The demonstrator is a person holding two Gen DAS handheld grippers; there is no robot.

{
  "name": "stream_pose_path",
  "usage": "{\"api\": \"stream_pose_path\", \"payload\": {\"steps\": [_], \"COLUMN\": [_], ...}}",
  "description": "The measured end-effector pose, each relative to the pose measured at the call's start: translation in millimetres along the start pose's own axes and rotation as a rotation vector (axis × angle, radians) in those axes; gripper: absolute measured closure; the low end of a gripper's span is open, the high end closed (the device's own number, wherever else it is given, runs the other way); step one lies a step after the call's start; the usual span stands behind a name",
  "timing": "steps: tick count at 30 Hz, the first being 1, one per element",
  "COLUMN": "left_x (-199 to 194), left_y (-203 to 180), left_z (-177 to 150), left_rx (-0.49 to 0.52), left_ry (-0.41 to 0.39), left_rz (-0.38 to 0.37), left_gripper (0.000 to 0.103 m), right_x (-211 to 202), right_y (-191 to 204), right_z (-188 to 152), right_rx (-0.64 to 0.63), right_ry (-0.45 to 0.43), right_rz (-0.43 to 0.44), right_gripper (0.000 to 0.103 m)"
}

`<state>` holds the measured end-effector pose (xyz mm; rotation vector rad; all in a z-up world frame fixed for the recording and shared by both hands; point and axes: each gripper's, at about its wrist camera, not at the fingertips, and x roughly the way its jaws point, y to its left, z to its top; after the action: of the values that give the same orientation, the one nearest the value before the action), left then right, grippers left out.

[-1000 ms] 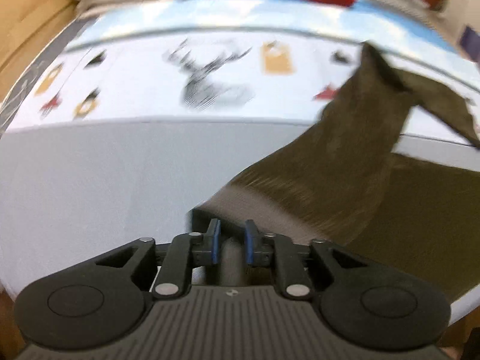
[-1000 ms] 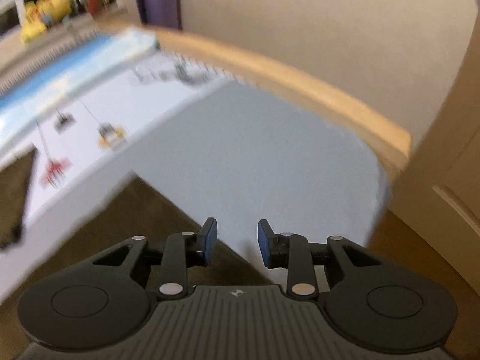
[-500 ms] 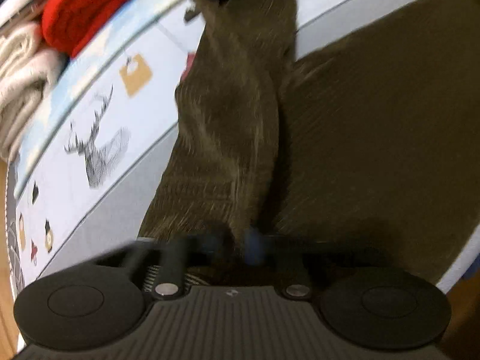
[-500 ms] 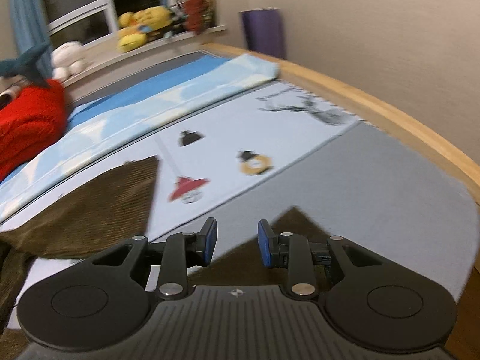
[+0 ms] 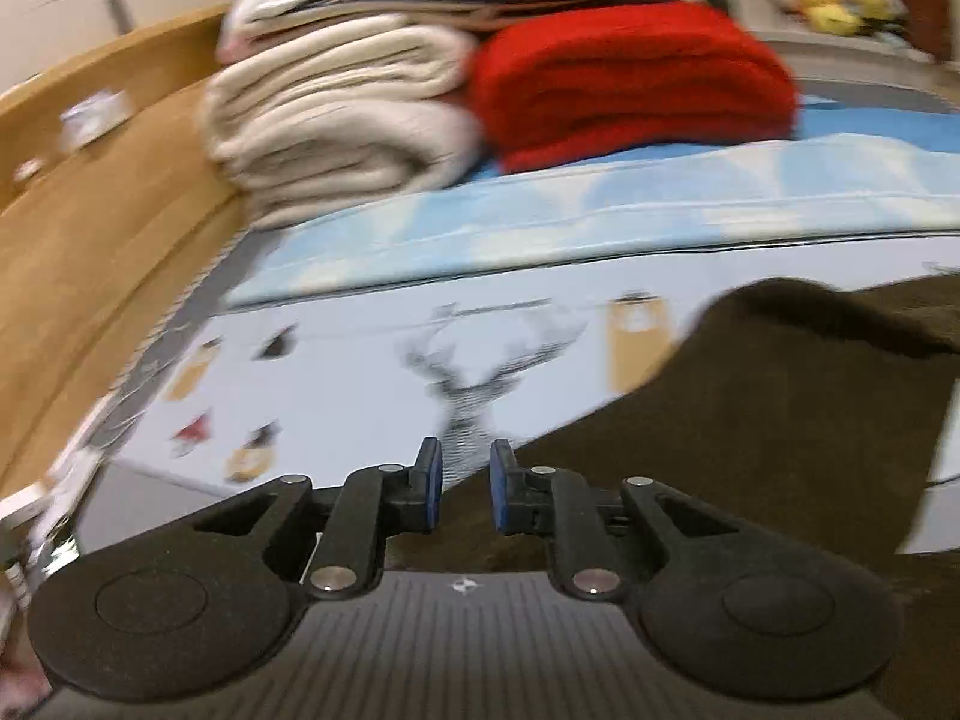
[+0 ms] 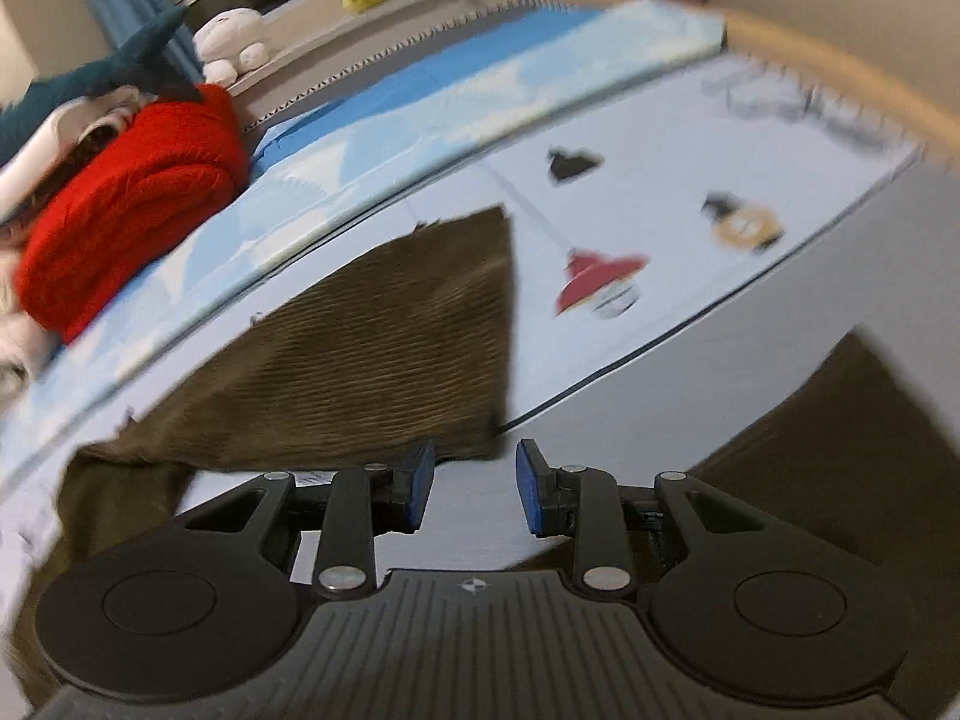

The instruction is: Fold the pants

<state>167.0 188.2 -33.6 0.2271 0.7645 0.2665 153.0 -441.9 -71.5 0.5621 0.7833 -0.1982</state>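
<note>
Left wrist: left hand-held gripper [image 5: 466, 483] opening, empty.

No readable text, labels or numbers in either of my views. Only mark: a small compass-style logo on my left gripper [image 5: 465, 487] body and the same on my right gripper [image 6: 469, 483]. Bedsheet [image 5: 360, 396] prints are pictures, no lettering.

Left tongs [image 5: 465, 489] opening, empty, over brown pants [image 5: 780, 420], red blanket [image 5: 630, 78] behind
</note>
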Motion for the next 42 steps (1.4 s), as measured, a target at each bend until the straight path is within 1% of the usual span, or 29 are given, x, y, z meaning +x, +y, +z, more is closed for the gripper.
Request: {"api": "stream_pose_path", "payload": {"steps": [3,5,6,9,12,14,15,16,17,18,19,21,22,23,24,25,26,28,29,30,32,33,35,36,37,38,39,41,42], "left_x": [14,21,25,28,41,54,58,64,67,71,73,79,80,85,90,93,95,90,83,75,58,51,45,46,48,50,54,62,68], "left_y": [-35,-59,-73,-117,-158,-181,-190,-198,-209,-221,-229,-246,-250,-256,-259,-259,-258,-252,-248,-242,-232,-228,-222,-222,-222,-222,-220,-208,-197], "left_z": [1,0,1,-3,-7,-5,-5,-4,-4,-5,-5,-9,-11,-12,-13,-13,-12,-9,-6,-3,-3,-7,-18,-24,-28,-31,-31,-23,-14], "left_rx": [-0.025,-0.014,0.002,0.066,0.11,0.131,0.137,0.141,0.147,0.159,0.174,0.223,0.253,0.293,0.336,0.362,0.371,0.387,0.401,0.416,0.49,0.535,0.597,0.619,0.637,0.642,0.623,0.536,0.462], "left_ry": [0.054,0.086,0.092,0.092,0.108,0.112,0.116,0.121,0.126,0.133,0.137,0.136,0.135,0.134,0.129,0.128,0.122,0.099,0.079,0.062,0.057,0.055,0.097,0.134,0.163,0.182,0.198,0.177,0.161], "left_rz": [-0.22,-0.343,-0.39,-0.486,-0.554,-0.582,-0.595,-0.609,-0.621,-0.628,-0.624,-0.604,-0.596,-0.584,-0.561,-0.55,-0.557,-0.587,-0.63,-0.691,-0.855,-0.922,-1.052,-1.09,-1.106,-1.102,-1.102,-1.111,-1.095], "left_gripper": [0.082,0.081,0.08,0.076,0.071,0.063,0.057,0.052,0.049,0.043,0.04,0.04,0.044,0.053,0.084,0.094,0.095,0.097,0.097,0.097,0.097,0.097,0.096,0.094,0.086,0.079,0.066,0.065,0.064], "right_x": [30,50,59,82,94,97,98,98,99,98,99,96,94,89,83,72,59,31,16,0,-29,-39,-40,-36,-28,-17,-6,10,13], "right_y": [-3,-6,-7,-14,-15,-12,-9,-7,-6,-6,-7,-7,-7,-6,-3,-1,1,7,10,15,24,28,27,21,15,8,1,-12,-20], "right_z": [2,2,1,-2,-7,-5,-3,-2,-1,-1,0,2,3,7,11,17,25,45,55,66,87,96,108,109,107,104,102,95,91], "right_rx": [0.154,0.262,0.319,0.457,0.54,0.54,0.525,0.513,0.506,0.505,0.506,0.518,0.526,0.532,0.54,0.56,0.583,0.603,0.605,0.6,0.55,0.506,0.439,0.433,0.434,0.426,0.406,0.361,0.357], "right_ry": [0.04,0.058,0.064,0.078,0.075,0.046,0.031,0.018,0.008,-0.004,-0.013,-0.037,-0.056,-0.077,-0.104,-0.138,-0.182,-0.274,-0.327,-0.388,-0.523,-0.593,-0.664,-0.679,-0.678,-0.656,-0.613,-0.501,-0.467], "right_rz": [0.028,0.039,0.04,0.027,-0.006,-0.02,-0.036,-0.056,-0.07,-0.075,-0.079,-0.083,-0.081,-0.081,-0.077,-0.054,-0.016,0.049,0.078,0.11,0.152,0.156,0.144,0.124,0.102,0.099,0.103,0.037,-0.02], "right_gripper": [0.065,0.064,0.064,0.06,0.06,0.06,0.067,0.079,0.083,0.087,0.088,0.089,0.09,0.09,0.09,0.091,0.091,0.091,0.091,0.091,0.091,0.091,0.085,0.079,0.067,0.06,0.054,0.054,0.054]}}
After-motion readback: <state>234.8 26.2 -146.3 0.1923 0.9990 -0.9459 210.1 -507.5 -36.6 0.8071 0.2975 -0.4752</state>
